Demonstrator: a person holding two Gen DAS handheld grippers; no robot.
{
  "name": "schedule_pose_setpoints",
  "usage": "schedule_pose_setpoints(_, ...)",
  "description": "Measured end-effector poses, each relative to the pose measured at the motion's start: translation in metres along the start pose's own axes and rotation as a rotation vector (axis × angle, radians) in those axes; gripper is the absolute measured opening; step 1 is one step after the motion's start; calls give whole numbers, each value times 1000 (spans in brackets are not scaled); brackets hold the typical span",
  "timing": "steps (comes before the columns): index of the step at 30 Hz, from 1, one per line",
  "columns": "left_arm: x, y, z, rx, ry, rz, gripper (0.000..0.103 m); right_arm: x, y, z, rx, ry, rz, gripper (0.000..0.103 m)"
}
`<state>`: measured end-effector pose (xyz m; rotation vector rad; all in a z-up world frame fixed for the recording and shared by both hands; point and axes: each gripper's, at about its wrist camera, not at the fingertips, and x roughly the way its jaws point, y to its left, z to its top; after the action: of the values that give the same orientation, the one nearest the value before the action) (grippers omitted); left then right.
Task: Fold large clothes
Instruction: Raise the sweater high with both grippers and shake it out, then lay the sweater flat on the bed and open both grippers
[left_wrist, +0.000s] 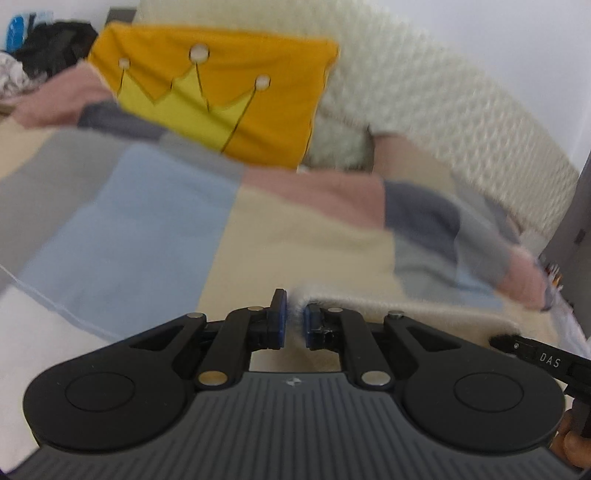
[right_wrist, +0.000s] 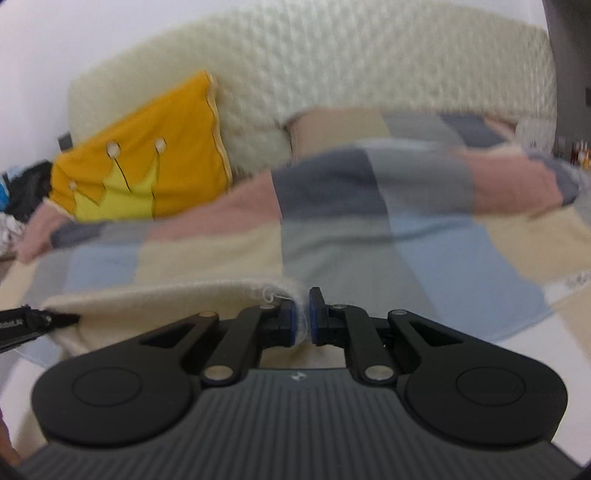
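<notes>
The large patchwork sweater (left_wrist: 295, 229) lies spread over the bed (left_wrist: 40, 350), with blocks of light blue, cream, pink and grey. Both views are blurred, so fine detail is hard to read.

The left gripper (left_wrist: 293, 323) has its fingers almost closed, and a thin fuzzy edge of the cream hem (left_wrist: 406, 314) sits between the blue pads (left_wrist: 281, 325). From there the hem runs to the right, toward the tip of the other gripper, which shows at the right border of this view. The right gripper (right_wrist: 303, 321) is closed nearly the same way, with white fibres of the hem (right_wrist: 166, 295) pinched between its pads (right_wrist: 293, 321); from this grip the hem goes to the left. So each gripper holds one end of the same lower edge of the sweater (right_wrist: 332, 229).

Behind the sweater, an orange cushion (left_wrist: 218, 99) with a yellow crown leans against the cream quilted headboard (left_wrist: 443, 110), and its lower edge touches or overlaps the pink upper part of the garment. One sleeve (left_wrist: 517, 266) reaches to the right side of the bed in the left view, near a dark vertical edge of furniture. On the far left some dark things (left_wrist: 55, 48) are piled beside the bed. White bedsheet shows bare at the near left in the left view and at the near right (right_wrist: 535, 350) in the right view.
</notes>
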<state>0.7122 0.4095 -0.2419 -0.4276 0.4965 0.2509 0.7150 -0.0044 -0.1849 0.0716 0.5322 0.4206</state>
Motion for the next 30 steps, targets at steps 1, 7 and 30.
schedule_pose_setpoints(1,6,1,-5,-2,23,5,12,7,-4,-6,11,18,3,10)
schedule_pose_setpoints(7,0,-1,-14,-10,123,17,13,43,-19,-27,58,89,32,13)
schedule_pose_setpoints(30,-127,-33,6,43,148,-99,86,-65,1,-13,35,105,153,81)
